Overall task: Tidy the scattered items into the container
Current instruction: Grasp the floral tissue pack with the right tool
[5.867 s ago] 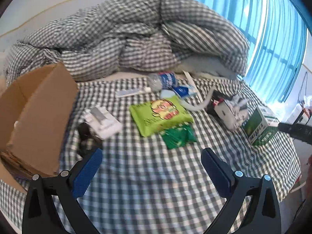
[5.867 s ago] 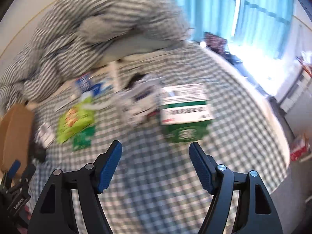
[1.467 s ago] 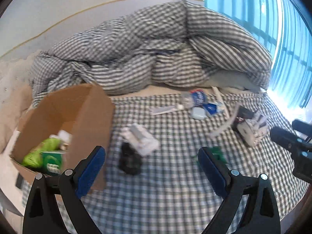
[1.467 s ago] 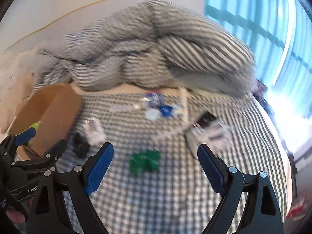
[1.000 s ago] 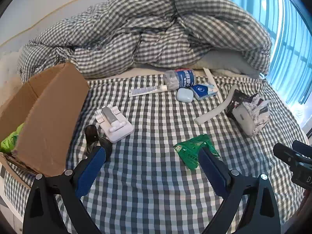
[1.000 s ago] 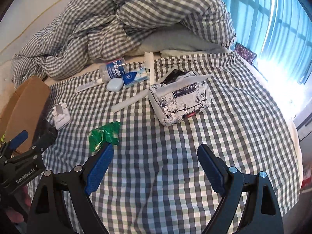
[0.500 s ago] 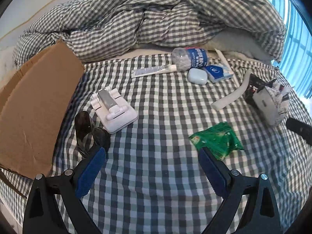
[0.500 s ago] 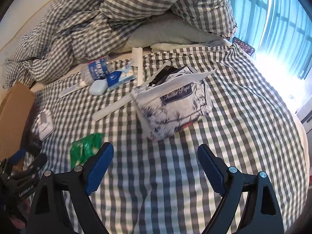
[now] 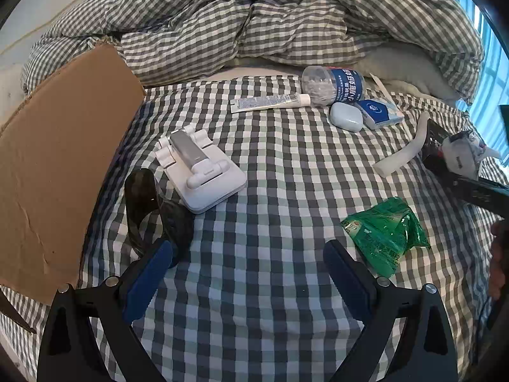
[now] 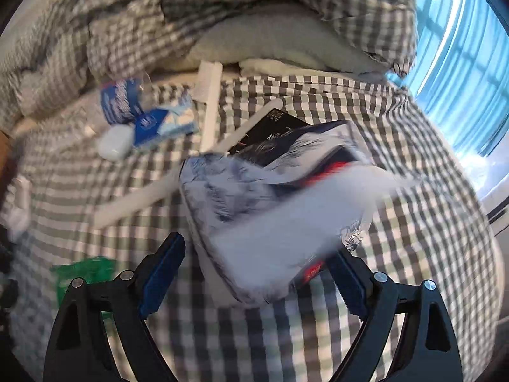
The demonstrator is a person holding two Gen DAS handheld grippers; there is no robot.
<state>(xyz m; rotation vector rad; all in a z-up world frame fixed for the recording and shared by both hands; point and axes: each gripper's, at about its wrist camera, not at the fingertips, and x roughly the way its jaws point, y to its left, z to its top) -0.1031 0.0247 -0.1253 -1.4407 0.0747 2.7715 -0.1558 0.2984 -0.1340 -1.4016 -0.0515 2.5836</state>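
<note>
A cardboard box [image 9: 60,146] stands at the left on the checked bed. My left gripper [image 9: 251,273] is open and empty over the sheet, between black sunglasses [image 9: 149,203] and a green packet [image 9: 385,235]. A white phone stand [image 9: 197,168], a toothpaste tube [image 9: 270,102], a bottle [image 9: 334,86], a pale blue case [image 9: 346,116] and a tissue pouch [image 9: 378,113] lie beyond. My right gripper [image 10: 257,273] is open, its jaws either side of a floral tissue pack [image 10: 270,210], blurred by motion.
A bunched checked duvet [image 9: 286,16] fills the back of the bed. A white strip [image 9: 400,156] and a black box [image 10: 273,133] lie by the tissue pack. Blue curtains [image 10: 458,63] hang at the right. The right gripper's arm [image 9: 477,191] shows at the right edge.
My right gripper has moved forward until the tissue pack sits between its open jaws. My left gripper has moved lower and closer to the sheet.
</note>
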